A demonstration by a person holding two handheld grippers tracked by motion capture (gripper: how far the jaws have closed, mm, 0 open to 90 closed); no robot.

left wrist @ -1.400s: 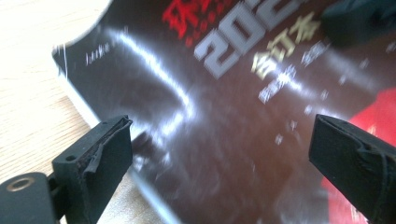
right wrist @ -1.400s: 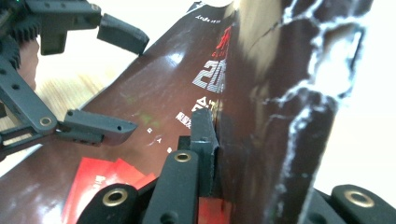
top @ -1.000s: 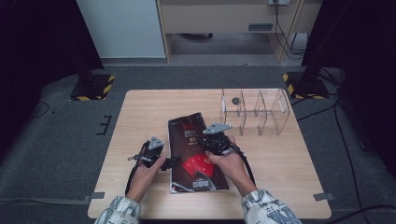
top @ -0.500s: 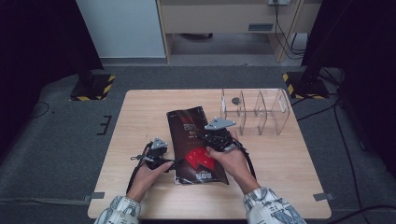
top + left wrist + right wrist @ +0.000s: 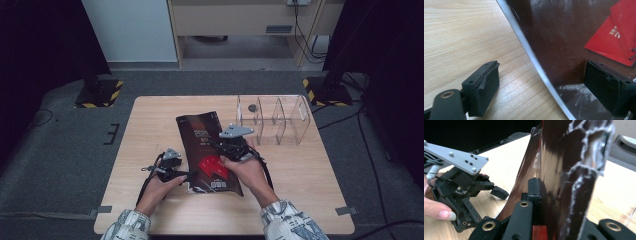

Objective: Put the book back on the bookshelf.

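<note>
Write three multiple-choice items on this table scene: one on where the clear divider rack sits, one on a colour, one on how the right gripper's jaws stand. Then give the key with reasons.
1. Where does the clear rack stand on the table?
A. at the far right part
B. at the near left corner
C. on top of the pouch

2. What colour is the patch printed on the dark pouch?
A. green
B. red
C. yellow

3. How do the jaws of the right gripper stand?
A. wide open above the table
B. shut on nothing
C. shut on the pouch

Key: 1 A, the high view shows the rack at the far right of the tabletop, beyond the pouch. 2 B, the left gripper view shows a red patch on the glossy dark film. 3 C, the right gripper view shows the jaws closed tight on the pouch's edge, which rises between them. The left gripper has its pads apart, astride the pouch's pale edge.
</note>
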